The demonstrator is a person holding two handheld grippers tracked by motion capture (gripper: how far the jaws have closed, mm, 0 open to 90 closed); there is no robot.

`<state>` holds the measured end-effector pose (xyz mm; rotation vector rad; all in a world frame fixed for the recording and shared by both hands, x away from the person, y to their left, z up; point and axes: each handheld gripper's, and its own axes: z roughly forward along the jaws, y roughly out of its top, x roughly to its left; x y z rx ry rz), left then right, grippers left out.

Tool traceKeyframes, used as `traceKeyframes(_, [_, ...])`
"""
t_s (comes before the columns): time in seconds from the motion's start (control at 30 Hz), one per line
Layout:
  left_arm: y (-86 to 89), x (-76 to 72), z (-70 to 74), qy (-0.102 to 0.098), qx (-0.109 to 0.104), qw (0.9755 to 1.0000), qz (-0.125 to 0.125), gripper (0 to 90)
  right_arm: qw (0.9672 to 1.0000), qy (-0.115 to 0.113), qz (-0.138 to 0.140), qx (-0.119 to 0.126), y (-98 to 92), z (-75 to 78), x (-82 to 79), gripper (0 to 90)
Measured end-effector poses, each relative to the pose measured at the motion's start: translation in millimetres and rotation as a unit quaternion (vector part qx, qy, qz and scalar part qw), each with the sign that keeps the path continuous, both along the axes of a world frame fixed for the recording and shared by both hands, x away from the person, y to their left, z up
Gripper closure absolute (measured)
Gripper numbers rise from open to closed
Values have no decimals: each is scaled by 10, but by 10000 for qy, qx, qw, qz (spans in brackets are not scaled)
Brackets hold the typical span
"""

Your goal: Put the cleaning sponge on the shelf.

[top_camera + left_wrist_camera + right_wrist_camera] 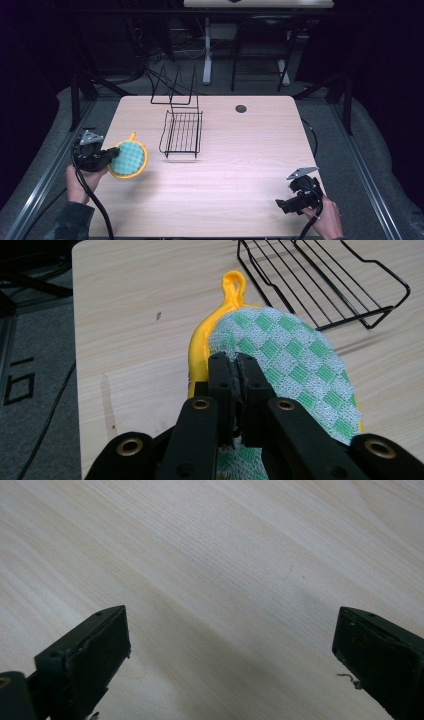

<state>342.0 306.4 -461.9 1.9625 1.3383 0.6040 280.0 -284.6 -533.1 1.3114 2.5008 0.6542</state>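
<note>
A round pot holder (pixel 128 158) with a green checked face and a yellow rim hangs near the table's left edge, held a little above the wood. My left gripper (pixel 111 158) is shut on its near edge. In the left gripper view the two jaws meet on the pot holder (pixel 295 365), and its yellow loop (pixel 233 286) points away. My right gripper (pixel 284 205) rests near the front right corner, open, with bare wood between its jaws; the right gripper (pixel 230 655) holds nothing.
A black wire rack (pixel 182 132) stands at the middle of the table (pixel 240 165), its upright prongs (pixel 175 87) at the far edge. A small dark round hole (pixel 241 108) lies at the back. Cables trail from both grippers.
</note>
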Motion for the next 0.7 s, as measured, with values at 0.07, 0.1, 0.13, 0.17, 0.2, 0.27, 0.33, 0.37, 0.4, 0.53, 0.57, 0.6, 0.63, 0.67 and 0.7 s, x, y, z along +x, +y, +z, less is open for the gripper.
traceKeyframes(0.07, [1, 7, 12, -3, -4, 10000, 1, 872, 10000, 0, -17, -1, -2, 3, -4, 15])
traceKeyframes(0.1, [-1, 9, 17, -1, -19, 10000, -4, 872, 10000, -20, -25, 15, -2, 0, -5, 15])
traceKeyframes(0.13, [-5, 10, 19, -2, -30, 10000, 4, 872, 10000, -21, -23, 13, -3, 1, -5, 15])
traceKeyframes(0.17, [-5, 11, 26, -17, -28, 10000, -1, 872, 10000, -25, -23, 16, -3, 1, -6, 15])
traceKeyframes(0.2, [-4, 11, 33, 0, -25, 10000, -15, 872, 10000, -24, -26, 18, -1, 3, -6, 15])
traceKeyframes(0.27, [-6, 10, 46, -18, -20, 10000, -9, 871, 10000, -57, 5, -9, 1, 2, 0, 15])
traceKeyframes(0.33, [-5, 14, 51, -19, -35, 10000, -9, 871, 10000, -30, 35, -9, 9, 8, 5, 15])
traceKeyframes(0.37, [-4, 16, 53, -32, -47, 10000, -1, 872, 10000, -56, 35, -8, 17, 5, 8, 15])
traceKeyframes(0.4, [0, 20, 62, -17, -33, 10000, -15, 872, 10000, -53, 37, -20, 23, 3, 10, 15])
traceKeyframes(0.53, [-9, 39, 83, -23, -49, 10000, -35, 872, 10000, -35, 45, -33, 19, 7, 1, 17])
traceKeyframes(0.57, [-17, 44, 86, -42, -51, 10000, -42, 872, 10000, -41, 42, -22, 14, 9, 0, 17])
traceKeyframes(0.6, [-29, 49, 91, -38, -75, 10000, -44, 872, 10000, -48, 26, 0, 11, 11, 0, 17])
traceKeyframes(0.63, [-36, 54, 96, -46, -65, 9999, -71, 872, 10000, -57, 37, -12, 5, 12, 5, 17])
traceKeyframes(0.67, [-44, 60, 102, -48, -74, 9999, -82, 872, 10000, -52, 44, -15, 6, 12, 6, 17])
traceKeyframes(0.7, [-52, 66, 105, -59, -88, 9999, -89, 872, 10000, -39, 53, -12, 11, 12, 5, 17])
